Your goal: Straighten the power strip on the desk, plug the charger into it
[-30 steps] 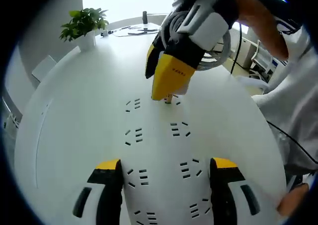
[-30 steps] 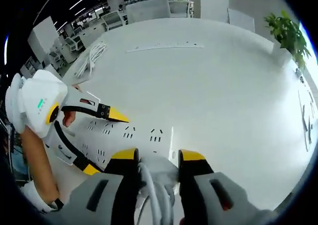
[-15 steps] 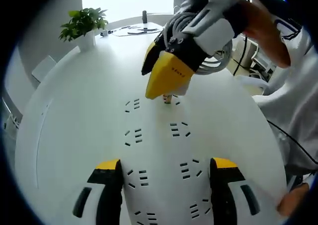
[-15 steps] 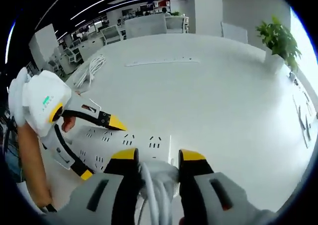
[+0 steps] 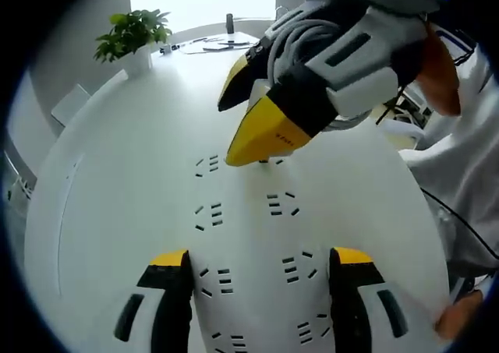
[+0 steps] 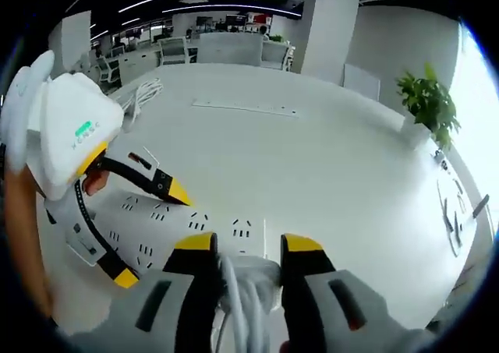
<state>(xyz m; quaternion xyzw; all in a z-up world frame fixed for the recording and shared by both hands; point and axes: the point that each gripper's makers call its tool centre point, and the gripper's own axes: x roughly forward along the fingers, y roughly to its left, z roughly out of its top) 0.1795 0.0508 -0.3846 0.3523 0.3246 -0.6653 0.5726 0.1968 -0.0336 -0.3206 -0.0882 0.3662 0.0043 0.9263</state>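
Lying flat mid-desk (image 6: pixel 327 158): white power strip (image 5: pixel 249 236), long, rigid, probably light and slide-prone, best pinned at its sides. Straddling it with jaws wide apart, gripping nothing: left gripper (image 5: pixel 257 271). Clamped between the right gripper (image 6: pixel 243 248) jaws above a far-end socket: charger (image 6: pixel 253 269), small, hard, white, cable trailing.

I see a smooth white plastic power strip (image 5: pixel 249 213) on a matt white table (image 5: pixel 117 174). My right hand-held gripper (image 6: pixel 242 248) has glossy yellow-and-black plastic jaws around a pale plastic charger (image 6: pixel 253 271) with rubbery grey cable.
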